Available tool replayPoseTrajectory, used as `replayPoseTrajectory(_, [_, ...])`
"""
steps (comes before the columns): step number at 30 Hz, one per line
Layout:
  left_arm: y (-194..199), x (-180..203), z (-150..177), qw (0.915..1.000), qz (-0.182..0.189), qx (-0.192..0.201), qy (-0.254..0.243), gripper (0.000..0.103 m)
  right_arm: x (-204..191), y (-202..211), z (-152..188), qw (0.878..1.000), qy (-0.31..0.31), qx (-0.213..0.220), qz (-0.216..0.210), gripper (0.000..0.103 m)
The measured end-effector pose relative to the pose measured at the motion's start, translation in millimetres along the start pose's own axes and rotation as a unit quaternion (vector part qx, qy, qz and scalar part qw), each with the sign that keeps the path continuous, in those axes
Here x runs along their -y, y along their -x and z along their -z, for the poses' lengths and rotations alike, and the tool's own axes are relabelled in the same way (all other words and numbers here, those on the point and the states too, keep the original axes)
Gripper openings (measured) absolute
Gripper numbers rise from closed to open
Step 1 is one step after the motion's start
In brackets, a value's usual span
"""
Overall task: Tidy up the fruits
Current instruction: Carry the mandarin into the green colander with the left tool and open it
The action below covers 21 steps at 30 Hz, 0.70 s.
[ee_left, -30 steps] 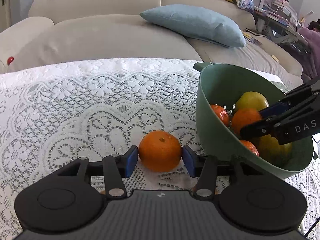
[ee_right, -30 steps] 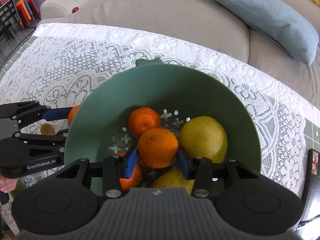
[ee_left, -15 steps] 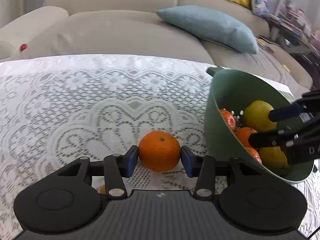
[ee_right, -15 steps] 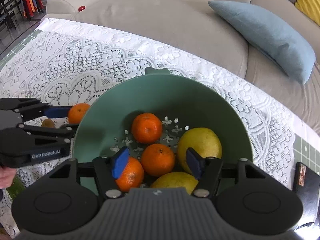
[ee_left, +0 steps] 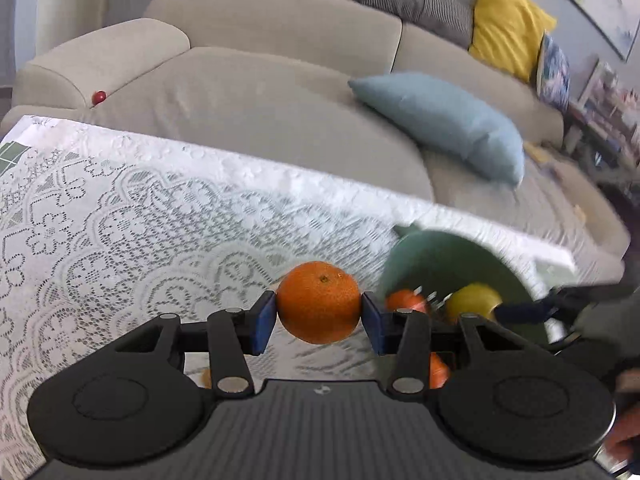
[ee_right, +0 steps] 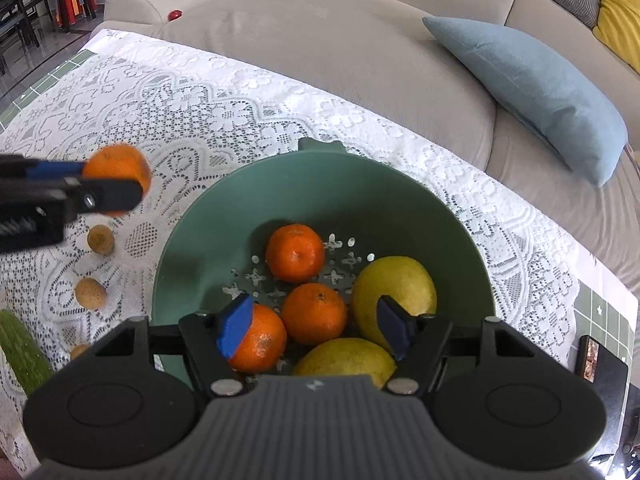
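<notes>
Orange mandarin [ee_left: 319, 302] now lifted off lace cloth [ee_left: 120, 220], pinched in left gripper [ee_left: 319, 320] | right gripper [ee_right: 316, 326] parted, empty, fruit released into green colander [ee_right: 400, 200] | next: carry across, drop in.

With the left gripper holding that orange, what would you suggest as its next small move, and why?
Probably carry it sideways over the green bowl and release. The left gripper grips the orange clear above the lace cloth, and the right gripper hangs open over the fruit already in the bowl.
</notes>
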<state>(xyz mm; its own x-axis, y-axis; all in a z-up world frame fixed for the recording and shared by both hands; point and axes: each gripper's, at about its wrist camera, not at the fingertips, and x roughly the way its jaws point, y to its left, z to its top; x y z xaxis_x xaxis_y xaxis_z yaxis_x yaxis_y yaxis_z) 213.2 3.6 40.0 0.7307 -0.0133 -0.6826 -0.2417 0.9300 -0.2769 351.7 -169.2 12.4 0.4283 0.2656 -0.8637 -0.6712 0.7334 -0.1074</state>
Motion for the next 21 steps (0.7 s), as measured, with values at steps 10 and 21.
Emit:
replayPoseTrajectory(10, [4.3, 44.1, -16.3, 0.9986, 0.051, -0.01, 0.001, 0.052, 6.2, 11.8, 4.0, 1.0, 0.015, 0.014, 0.009, 0.066])
replayPoseTrajectory(21, [-40.1, 60.1, -12.3, 0.9946, 0.037, -0.096, 0.012, 0.052, 13.1, 7.1, 11.4, 1.0, 0.018, 0.018, 0.004, 0.067])
